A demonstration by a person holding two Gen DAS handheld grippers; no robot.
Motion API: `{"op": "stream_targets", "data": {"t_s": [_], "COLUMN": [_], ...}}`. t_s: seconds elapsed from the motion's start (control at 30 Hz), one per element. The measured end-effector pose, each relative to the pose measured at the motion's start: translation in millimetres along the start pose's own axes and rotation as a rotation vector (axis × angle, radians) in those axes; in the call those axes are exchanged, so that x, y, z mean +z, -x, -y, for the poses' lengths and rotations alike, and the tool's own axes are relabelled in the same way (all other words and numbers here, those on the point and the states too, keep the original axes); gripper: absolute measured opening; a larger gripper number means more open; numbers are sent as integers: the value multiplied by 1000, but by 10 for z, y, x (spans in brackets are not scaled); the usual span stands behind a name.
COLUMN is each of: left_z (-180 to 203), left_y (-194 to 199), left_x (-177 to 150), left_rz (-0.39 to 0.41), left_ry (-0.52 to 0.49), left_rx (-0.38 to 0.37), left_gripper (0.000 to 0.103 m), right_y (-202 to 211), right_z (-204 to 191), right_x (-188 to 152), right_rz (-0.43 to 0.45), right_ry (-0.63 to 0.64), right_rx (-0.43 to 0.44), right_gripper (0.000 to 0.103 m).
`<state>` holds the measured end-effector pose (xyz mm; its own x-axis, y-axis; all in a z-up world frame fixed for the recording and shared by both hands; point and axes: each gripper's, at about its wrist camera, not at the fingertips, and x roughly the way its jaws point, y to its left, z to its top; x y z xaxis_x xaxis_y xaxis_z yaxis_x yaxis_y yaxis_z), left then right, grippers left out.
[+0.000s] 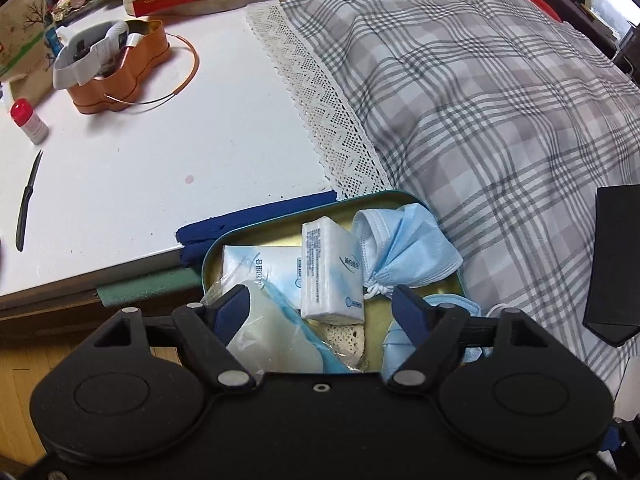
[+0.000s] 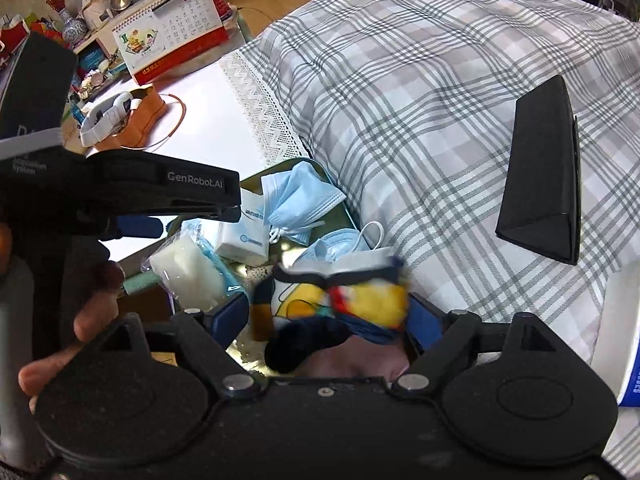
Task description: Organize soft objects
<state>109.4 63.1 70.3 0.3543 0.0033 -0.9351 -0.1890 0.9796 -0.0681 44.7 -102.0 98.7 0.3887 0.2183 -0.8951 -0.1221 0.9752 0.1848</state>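
The left gripper (image 1: 322, 308) hangs over the green tin (image 1: 276, 210), jaws apart, a clear bag of white pads (image 1: 272, 332) lying beside one finger but not pinched. The right gripper (image 2: 326, 316) is spread too; a blurred yellow, red and blue cloth thing (image 2: 360, 300) sits between its fingers, seemingly loose. Deeper in the tin lie a tissue pack (image 1: 332, 272) and a blue face mask (image 1: 404, 244). The tin is already heaped: that cloth could land on the pile and slide over the tin's edge onto the plaid cover (image 1: 500, 100).
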Motion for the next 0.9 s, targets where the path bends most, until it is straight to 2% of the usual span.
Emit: {"op": "stream_targets", "data": {"t_s": [0.27,0.5,0.67,0.9], "left_z": [21,57,163,279], "left_y": [-35,-4,183,448], "left_x": [-86,-290,-491,-834], "left_rz": [-6,-21,31,66], "left_ry": [-14,-34,-59,-72], "left_rx": [25,31,76,77], "left_gripper": [78,79,82,85], "right_y": [89,222,316,446], "right_z": [101,140,196,266], "right_x": [-115,-333,-509,-736], "right_rz": [4,27,19,17], "right_ry": [-21,10,12,35], "right_rx": [-37,-149,-164,-205], "right_gripper": [84,84,84,84]}}
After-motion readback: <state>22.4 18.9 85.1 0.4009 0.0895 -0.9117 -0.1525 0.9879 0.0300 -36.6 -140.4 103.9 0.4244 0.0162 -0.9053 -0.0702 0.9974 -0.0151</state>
